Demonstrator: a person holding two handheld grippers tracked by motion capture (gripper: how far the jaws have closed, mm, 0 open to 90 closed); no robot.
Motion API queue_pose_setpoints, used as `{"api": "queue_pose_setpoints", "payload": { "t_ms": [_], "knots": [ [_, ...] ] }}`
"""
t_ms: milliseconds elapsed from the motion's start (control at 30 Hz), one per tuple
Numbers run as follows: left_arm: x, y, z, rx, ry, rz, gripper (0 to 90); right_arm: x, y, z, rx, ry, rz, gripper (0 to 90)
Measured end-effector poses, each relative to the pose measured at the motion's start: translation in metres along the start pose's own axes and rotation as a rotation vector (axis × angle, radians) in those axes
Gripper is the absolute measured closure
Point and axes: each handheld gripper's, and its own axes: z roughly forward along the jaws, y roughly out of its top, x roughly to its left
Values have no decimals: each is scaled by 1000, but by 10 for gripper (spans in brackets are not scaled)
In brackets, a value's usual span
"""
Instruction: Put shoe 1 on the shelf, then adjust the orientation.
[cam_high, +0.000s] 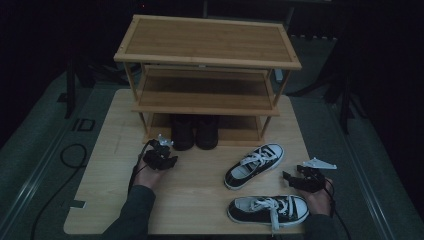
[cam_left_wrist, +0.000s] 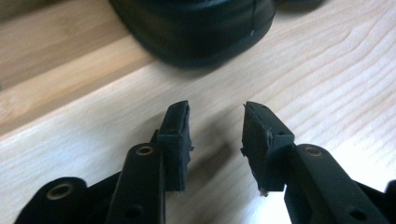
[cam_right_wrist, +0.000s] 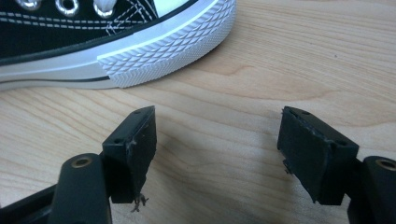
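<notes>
Our left gripper (cam_high: 165, 153) sits left of centre in the high view, its jaws partly apart with nothing between them; in the left gripper view only bare wood shows in the gap. Since no earlier picture is at hand, we say only that they stand half open. Our right gripper (cam_high: 292, 178) rests at the lower right of the high view, jaws spread wide and empty, pointing toward the sneakers.

The wooden rack (cam_high: 207, 60) fills the upper middle of the high view, with three shelves. The top and middle shelves are bare boards. The bottom shelf holds a pair of black boots (cam_high: 194, 131), side by side, toes toward us, right in front of the left gripper; one rounded, glossy black toe (cam_left_wrist: 196, 28) fills the top of the left gripper view.

On the table (cam_high: 100, 200), two black sneakers with white laces and white rubber soles lie apart: one (cam_high: 254, 166) angled at centre right, the other (cam_high: 267, 208) lying crosswise near the bottom edge. A ribbed white toe cap (cam_right_wrist: 168, 51) shows at the upper left of the right gripper view.
</notes>
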Motion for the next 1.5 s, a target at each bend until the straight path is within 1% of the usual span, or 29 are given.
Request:
{"api": "queue_pose_setpoints", "payload": {
  "t_ms": [167,267,300,367,400,567,800,833,867,933,1033,1133,1300,1400,1500],
  "knots": [
    [10,-12,-7,-11,10,-24,590,0,0,0,2,2,-9,281],
    [16,-18,-10,-14,17,-46,588,2,0,1,8,-13,-34,279],
    [17,-19,-11,-19,18,-56,588,3,1,1,10,-17,-36,278],
    [19,-22,-13,-25,22,-62,584,3,1,1,10,-16,-36,277],
    [20,-23,-14,-24,24,-59,584,3,1,1,10,-16,-37,276],
    [22,-29,-14,-20,29,-72,584,2,1,1,17,-3,-47,262],
    [21,-31,-12,-16,29,-72,581,2,3,2,28,-7,-43,261],
    [21,-31,-11,-23,28,-75,581,3,4,2,35,-8,-43,260],
    [20,-32,-11,-24,29,-71,581,3,7,1,64,-11,-41,261],
    [20,-32,-11,-27,30,-65,578,4,10,1,91,-16,-37,261],
    [20,-34,-11,-37,25,-63,572,5,10,0,100,-19,-33,262],
    [21,-36,-12,-48,18,-70,568,4,10,-2,107,-28,-25,289],
    [20,-38,-12,-62,22,-61,563,4,11,-5,107,-28,-19,336],
    [19,-40,-11,-76,28,-57,555,4,17,-6,106,-30,-31,361],
    [19,-41,-11,-84,26,-58,549,4,29,-8,99,-41,-48,413]
  ]
}}
